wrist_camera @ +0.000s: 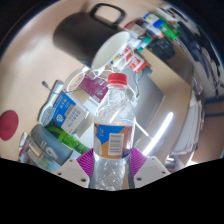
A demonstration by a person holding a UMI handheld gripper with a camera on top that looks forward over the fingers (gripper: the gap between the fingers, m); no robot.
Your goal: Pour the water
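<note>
Clear ribbed plastic water bottle (113, 140), red cap, orange-and-blue label, stands low centre, clamped by the gripper (112, 165); purple pads (88, 160) pressing both sides. Dark cylindrical mug (92, 40) upper left.

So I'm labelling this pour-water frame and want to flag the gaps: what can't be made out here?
- Water bottle: its base is cut off by the gripper body in the gripper view, so its support is unseen.
- Gripper: only the pad tips show beside the bottle; contact can't be told.
- Dark mug: its inside faces away, so its contents are hidden.
- Cartons beside the bottle: print too small to read.
- Far items: too small to identify.
</note>
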